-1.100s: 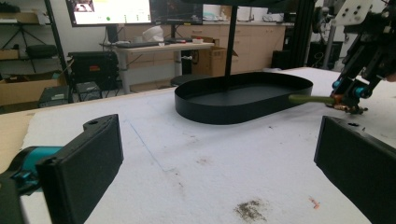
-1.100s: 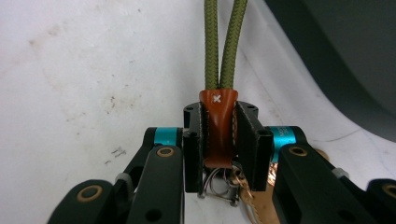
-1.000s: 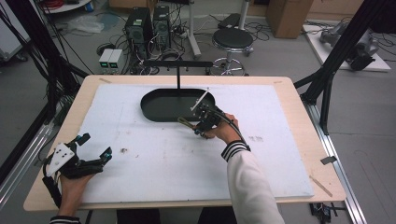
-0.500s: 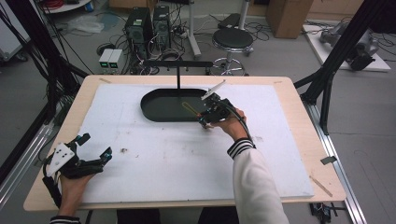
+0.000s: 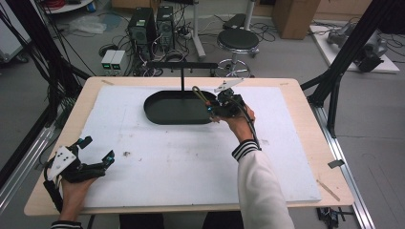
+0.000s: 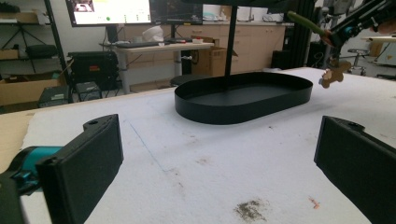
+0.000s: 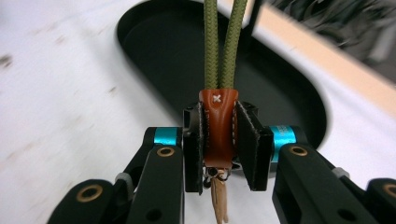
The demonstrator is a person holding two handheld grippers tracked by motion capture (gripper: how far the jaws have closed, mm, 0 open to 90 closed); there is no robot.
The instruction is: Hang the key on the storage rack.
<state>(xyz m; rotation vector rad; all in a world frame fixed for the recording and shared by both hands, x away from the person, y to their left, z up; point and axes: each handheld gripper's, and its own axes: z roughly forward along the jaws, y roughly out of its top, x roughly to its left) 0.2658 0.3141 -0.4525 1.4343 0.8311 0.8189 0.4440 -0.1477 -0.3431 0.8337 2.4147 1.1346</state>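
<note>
Right gripper (image 7: 218,140) clamped on keychain's brown leather tab (image 7: 218,128), olive cord loop (image 7: 223,42) raised over black oval tray (image 5: 162,112), likely mid-hang onto rack bar (image 5: 181,65); left gripper (image 5: 95,152) idle, jaws apart.

A woven olive cord (image 7: 219,46) joins a smooth stitched leather tab (image 7: 218,133) (brown, slightly glossy).

No words, brands or numbers can be read; the lit monitor (image 6: 108,10) at far left is too blurred.
</note>
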